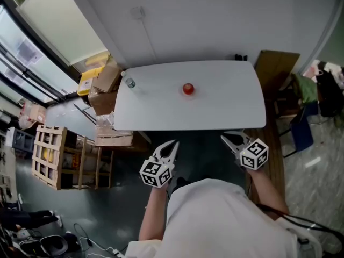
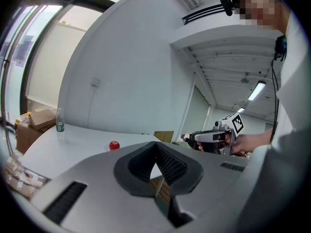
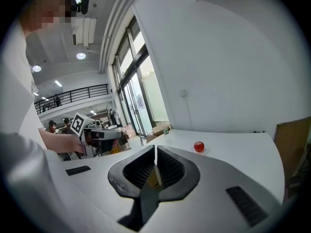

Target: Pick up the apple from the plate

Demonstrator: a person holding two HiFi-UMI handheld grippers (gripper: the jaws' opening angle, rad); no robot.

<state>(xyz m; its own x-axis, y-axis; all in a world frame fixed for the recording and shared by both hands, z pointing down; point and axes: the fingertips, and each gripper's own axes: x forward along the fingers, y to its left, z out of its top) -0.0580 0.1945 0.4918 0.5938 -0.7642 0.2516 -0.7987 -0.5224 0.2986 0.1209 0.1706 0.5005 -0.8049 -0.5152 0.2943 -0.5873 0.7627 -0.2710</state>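
Both grippers at the counter's [image 1: 226,109] near edge, apple [image 1: 188,88] untouched
Left gripper [image 1: 170,146] and right gripper [image 1: 233,139]: jaws together, nothing between them; apple sits on pale plate [image 3: 206,152] mid-counter, well apart from both

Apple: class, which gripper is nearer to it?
Left, narrowly. The left gripper sits off the table at its near edge, almost in line with the apple; the right gripper sits further to the side.

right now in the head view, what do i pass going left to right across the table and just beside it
cardboard boxes → water bottle → apple → brown board
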